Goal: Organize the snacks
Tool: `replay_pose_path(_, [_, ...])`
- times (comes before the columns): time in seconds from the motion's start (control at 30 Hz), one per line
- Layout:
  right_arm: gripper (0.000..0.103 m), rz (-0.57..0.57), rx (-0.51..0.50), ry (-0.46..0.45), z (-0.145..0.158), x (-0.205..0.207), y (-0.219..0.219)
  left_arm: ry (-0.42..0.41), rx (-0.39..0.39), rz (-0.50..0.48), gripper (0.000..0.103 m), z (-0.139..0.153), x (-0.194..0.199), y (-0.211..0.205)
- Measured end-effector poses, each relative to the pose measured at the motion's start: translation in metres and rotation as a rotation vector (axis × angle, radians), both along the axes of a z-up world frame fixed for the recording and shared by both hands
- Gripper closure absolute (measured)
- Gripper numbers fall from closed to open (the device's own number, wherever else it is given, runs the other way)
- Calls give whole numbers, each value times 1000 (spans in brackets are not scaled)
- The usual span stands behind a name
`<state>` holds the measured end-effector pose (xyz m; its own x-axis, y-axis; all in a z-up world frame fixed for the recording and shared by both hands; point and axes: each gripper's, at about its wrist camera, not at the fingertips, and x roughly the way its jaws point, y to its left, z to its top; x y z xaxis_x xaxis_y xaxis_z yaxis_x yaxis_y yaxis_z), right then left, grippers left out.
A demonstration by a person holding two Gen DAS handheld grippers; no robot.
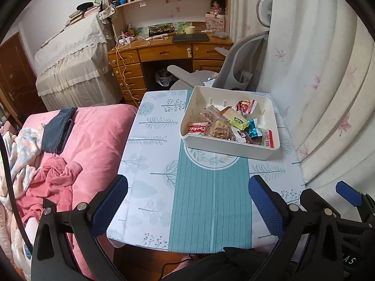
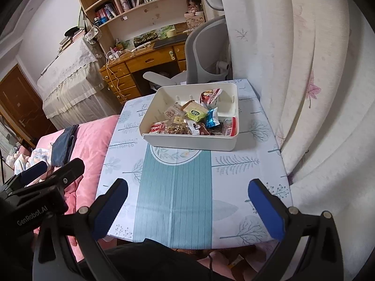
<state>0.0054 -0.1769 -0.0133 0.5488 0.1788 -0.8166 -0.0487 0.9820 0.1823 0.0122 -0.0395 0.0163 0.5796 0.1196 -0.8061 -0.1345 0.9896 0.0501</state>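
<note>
A white plastic bin (image 1: 225,145) (image 2: 187,141) stands on the far right part of a small table with a blue-and-white tree-print cloth (image 1: 152,154) (image 2: 178,199). Inside lie several wrapped snacks (image 1: 225,124) (image 2: 194,120): a yellow-green packet, a red cookie pack, a blue foil pack, a clear bag of nuts. My left gripper (image 1: 187,194) is open and empty above the table's near edge. My right gripper (image 2: 187,196) is open and empty beside it, also short of the bin. The right gripper shows at the left wrist view's right edge (image 1: 346,195).
A bed with a pink quilt (image 1: 93,140) (image 2: 89,140) lies along the table's left side. A white curtain (image 1: 328,82) (image 2: 316,82) hangs close on the right. A grey office chair (image 1: 234,70) and a wooden desk (image 1: 164,51) stand behind the table.
</note>
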Motion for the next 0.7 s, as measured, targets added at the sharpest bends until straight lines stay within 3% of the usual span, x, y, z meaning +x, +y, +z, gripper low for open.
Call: replay_pose_path(0.7, [0, -32, -8, 44, -9, 7, 3, 15, -44, -28, 1, -8, 7, 7])
